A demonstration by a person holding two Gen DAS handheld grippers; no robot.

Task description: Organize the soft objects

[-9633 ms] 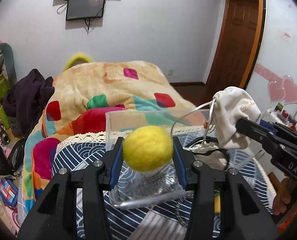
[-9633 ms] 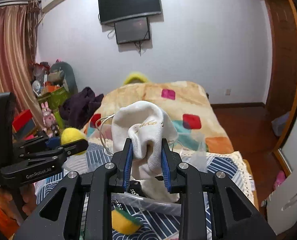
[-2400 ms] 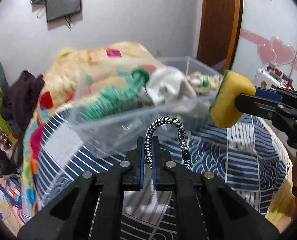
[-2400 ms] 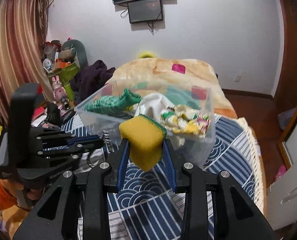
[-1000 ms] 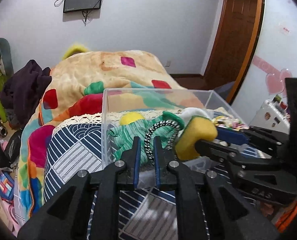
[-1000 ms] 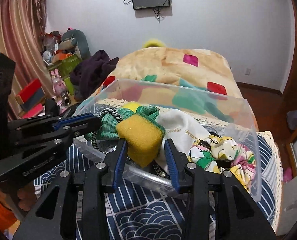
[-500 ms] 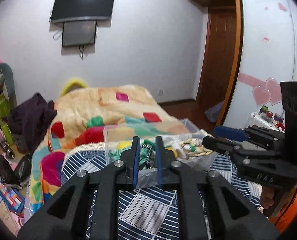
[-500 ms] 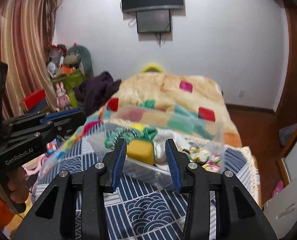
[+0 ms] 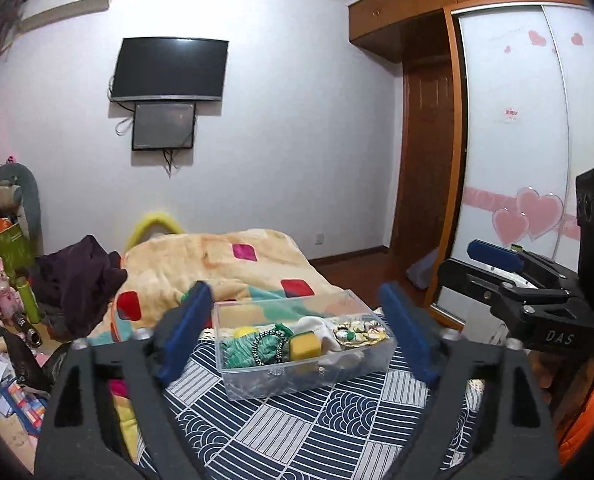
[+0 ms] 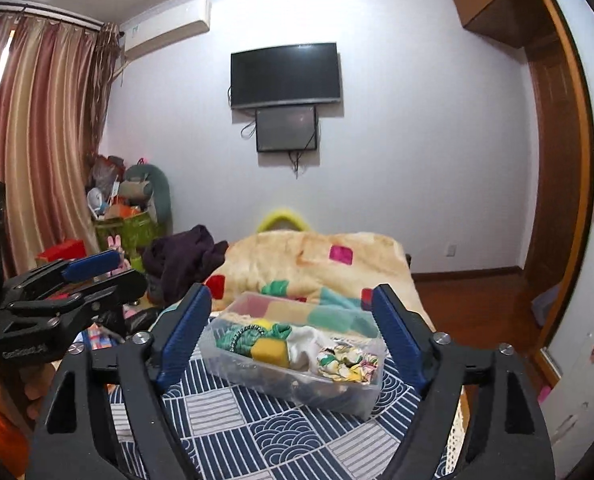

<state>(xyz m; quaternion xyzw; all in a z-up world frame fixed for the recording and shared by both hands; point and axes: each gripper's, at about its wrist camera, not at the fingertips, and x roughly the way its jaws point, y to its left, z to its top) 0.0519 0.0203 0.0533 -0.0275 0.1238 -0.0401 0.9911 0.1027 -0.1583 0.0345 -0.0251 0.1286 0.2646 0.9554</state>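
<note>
Surface: blue-and-white patterned cloth | Bin: clear plastic box rested on it, holding sponge, green knit, floral scrunchie | Your left gripper: spread wide, empty | Your right gripper: spread wide, empty | Room: bed with orange blanket, wall TV, curtains, wardrobe.

Your right gripper spread wide, empty; clear bin beyond holds yellow sponge, white cloth.
</note>
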